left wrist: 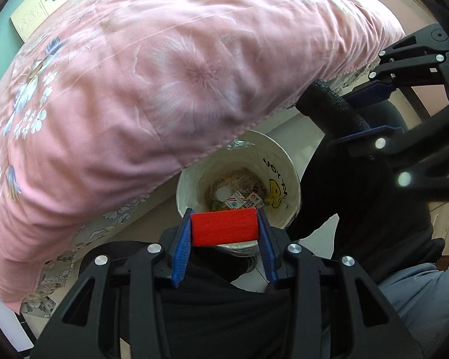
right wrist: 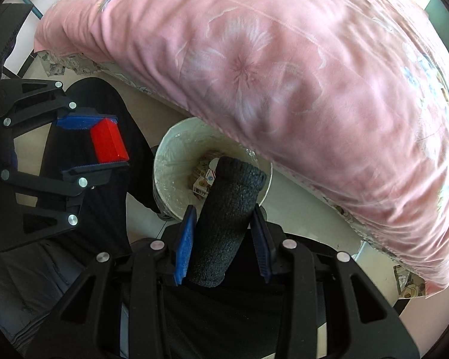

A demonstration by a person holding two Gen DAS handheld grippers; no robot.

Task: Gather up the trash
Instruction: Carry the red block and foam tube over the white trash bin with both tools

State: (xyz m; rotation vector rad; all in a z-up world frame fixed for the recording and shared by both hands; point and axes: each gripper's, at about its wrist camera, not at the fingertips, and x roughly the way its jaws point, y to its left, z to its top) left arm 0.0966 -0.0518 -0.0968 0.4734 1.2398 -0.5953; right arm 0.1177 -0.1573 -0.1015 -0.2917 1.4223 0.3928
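Note:
My left gripper (left wrist: 224,227) is shut on a red foam block (left wrist: 224,226), held above the near rim of a white waste bin (left wrist: 284,164) on the floor. The bin holds several wrappers and packets (left wrist: 239,194). My right gripper (right wrist: 223,230) is shut on a dark grey foam cylinder (right wrist: 224,212), which points down over the same bin (right wrist: 170,161). In the right wrist view the left gripper (right wrist: 104,146) with its red block (right wrist: 109,143) hangs to the left of the bin. In the left wrist view the right gripper (left wrist: 365,113) with the cylinder (left wrist: 332,104) is at the upper right.
A pink flowered quilt (left wrist: 149,89) hangs off the bed edge and overlaps the far side of the bin. A person's dark trouser legs (right wrist: 98,179) and a shoe stand beside the bin. Pale floor tiles (left wrist: 299,137) surround it.

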